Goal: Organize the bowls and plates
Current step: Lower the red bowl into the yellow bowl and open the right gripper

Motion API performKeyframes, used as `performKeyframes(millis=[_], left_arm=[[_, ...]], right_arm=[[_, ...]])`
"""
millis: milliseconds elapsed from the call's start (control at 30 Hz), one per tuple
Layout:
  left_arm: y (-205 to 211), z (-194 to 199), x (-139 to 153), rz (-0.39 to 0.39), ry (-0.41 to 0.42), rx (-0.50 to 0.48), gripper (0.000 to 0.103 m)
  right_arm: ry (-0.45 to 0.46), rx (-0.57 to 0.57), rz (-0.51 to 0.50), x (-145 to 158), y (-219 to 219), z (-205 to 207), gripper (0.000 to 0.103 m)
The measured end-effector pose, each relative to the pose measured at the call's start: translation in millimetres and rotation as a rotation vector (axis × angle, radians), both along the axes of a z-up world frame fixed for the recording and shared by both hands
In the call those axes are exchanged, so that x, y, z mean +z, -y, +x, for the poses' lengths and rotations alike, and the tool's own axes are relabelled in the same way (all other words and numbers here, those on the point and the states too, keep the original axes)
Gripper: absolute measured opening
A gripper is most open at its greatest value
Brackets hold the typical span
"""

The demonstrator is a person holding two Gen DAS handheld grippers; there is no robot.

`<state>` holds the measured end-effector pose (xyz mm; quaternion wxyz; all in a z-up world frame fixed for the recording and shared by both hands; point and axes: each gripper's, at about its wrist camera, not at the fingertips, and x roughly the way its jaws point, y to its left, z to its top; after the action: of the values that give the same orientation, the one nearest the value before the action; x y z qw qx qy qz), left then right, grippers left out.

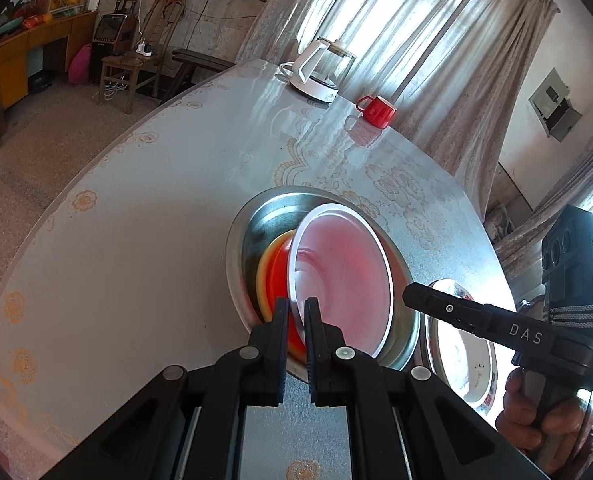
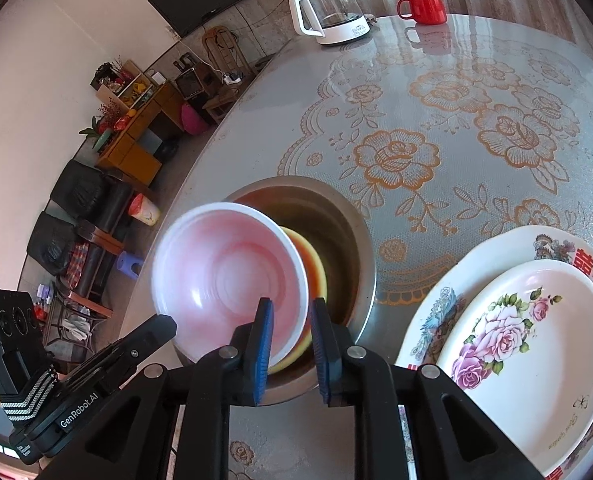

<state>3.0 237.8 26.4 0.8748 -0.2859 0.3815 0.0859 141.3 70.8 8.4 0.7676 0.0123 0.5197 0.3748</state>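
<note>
A pink-tinted white bowl [image 1: 344,272] [image 2: 224,272] stands tilted in a steel basin [image 1: 264,208] [image 2: 336,208], leaning over a red bowl with a yellow rim [image 1: 274,268] [image 2: 316,268]. My left gripper [image 1: 296,312] is shut on the white bowl's near rim; in the right wrist view its tip [image 2: 164,326] meets the bowl's lower left edge. My right gripper [image 2: 292,332] straddles the bowl's right rim, its blue pads standing slightly apart and not pressing on it. In the left wrist view the right gripper [image 1: 408,296], held by a hand, reaches to the bowl's right edge.
A small rose-patterned plate [image 2: 528,336] lies on a larger decorated plate [image 2: 496,244] [image 1: 464,356] right of the basin. A glass kettle [image 1: 320,68] [image 2: 328,8] and a red mug [image 1: 378,110] [image 2: 424,6] stand at the table's far side. Chairs and cabinets lie beyond the table edge.
</note>
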Motion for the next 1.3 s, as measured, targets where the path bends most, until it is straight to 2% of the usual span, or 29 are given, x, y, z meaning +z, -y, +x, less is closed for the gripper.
performKeyframes(millis=[200, 433, 600, 667, 733, 800, 900, 1000, 1067, 1133, 1300], left_arm=[[1.2, 3.3, -3.9, 0.012, -0.022, 0.002, 0.008], [-0.6, 5.1, -1.7, 0.019, -0.022, 0.010, 0.008], [1.4, 7.5, 0.6, 0.054, -0.019, 0.006, 0.008], [2.6, 7.9, 1.3, 0.078, -0.016, 0.006, 0.010], [1.9, 8.0, 1.5, 0.101, -0.015, 0.019, 0.018], [0.1, 7.2, 1.7, 0.127, -0.015, 0.039, 0.021], [-4.9, 6.2, 1.5, 0.142, -0.016, 0.066, 0.028], [-6.6, 6.4, 0.1, 0.153, -0.018, 0.066, 0.028], [-5.6, 6.6, -0.3, 0.165, -0.019, 0.064, 0.028], [-4.1, 6.7, -0.6, 0.176, -0.018, 0.059, 0.028], [1.1, 8.2, -1.9, 0.206, -0.023, 0.059, 0.028]], right_arm=[[0.028, 0.021, -0.027, -2.3, -7.9, -2.6, 0.018], [0.088, -0.005, -0.063, -0.5, -8.0, 0.8, 0.018], [0.067, -0.006, -0.074, -10.8, -11.3, 8.8, 0.018], [0.058, 0.005, -0.074, -15.0, -13.8, 9.6, 0.017], [0.061, 0.008, -0.086, -17.0, -15.6, 8.1, 0.012], [0.073, 0.013, -0.089, -15.5, -15.7, 6.8, 0.008], [0.102, 0.006, -0.095, -9.8, -14.4, 6.5, 0.007], [0.113, 0.006, -0.097, -5.8, -13.2, 8.3, 0.007], [0.094, 0.004, -0.092, -5.7, -12.4, 9.5, 0.009], [0.080, -0.009, -0.086, -6.9, -11.1, 11.2, 0.024], [0.080, 0.011, -0.098, -11.7, -15.1, 7.3, 0.025]])
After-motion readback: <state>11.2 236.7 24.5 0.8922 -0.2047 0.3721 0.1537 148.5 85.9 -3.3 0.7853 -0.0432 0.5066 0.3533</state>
